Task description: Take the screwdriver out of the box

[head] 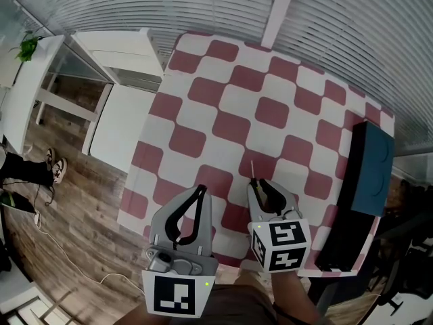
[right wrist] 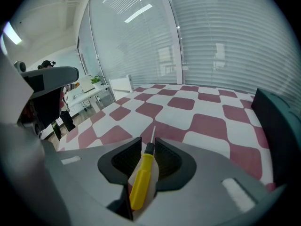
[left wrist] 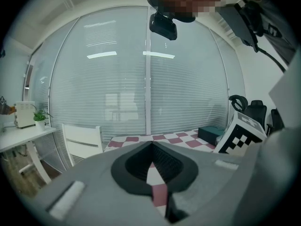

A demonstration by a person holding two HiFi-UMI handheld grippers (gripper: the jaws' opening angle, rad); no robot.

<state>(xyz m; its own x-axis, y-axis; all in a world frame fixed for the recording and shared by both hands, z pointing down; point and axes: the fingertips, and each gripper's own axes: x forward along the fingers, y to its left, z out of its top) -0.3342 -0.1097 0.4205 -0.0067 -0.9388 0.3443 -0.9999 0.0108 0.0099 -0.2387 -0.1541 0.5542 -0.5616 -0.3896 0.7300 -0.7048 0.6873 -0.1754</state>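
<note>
Right gripper: your right gripper point(head: 260, 185) has its jaws closed in on the screwdriver point(right wrist: 143, 178), with only the tool's width left between them.
Grip: the yellow handle lies along the gap between the two dark pads. The black collar sits at the jaw tips and the thin metal shaft sticks out past them, pointing away from you.
Screwdriver: it is out of the box and over the table point(head: 223, 93), close to the near edge and right of that edge's middle. From your head view only the shaft shows, over a white square of the checked cloth. You cannot tell whether its tip touches the cloth.
Box: the dark box point(head: 371, 168) lies along the table's right edge and runs towards the near right corner. It is well apart from the screwdriver, and in the right gripper view it fills the right side.
Left gripper: your left gripper point(head: 201, 191) has its jaws brought together at the tips and nothing between them. Only the red and white cloth shows through the slit behind the tips.
Left gripper's place: it hangs at the near edge of the table, just beside the right gripper and on its left.
Marker cube: the right gripper's marker cube point(left wrist: 242, 133) shows at the right of the left gripper view.
Beyond the table: a white chair point(left wrist: 82, 142) stands off the left edge, on the wooden floor point(head: 74, 202).
</note>
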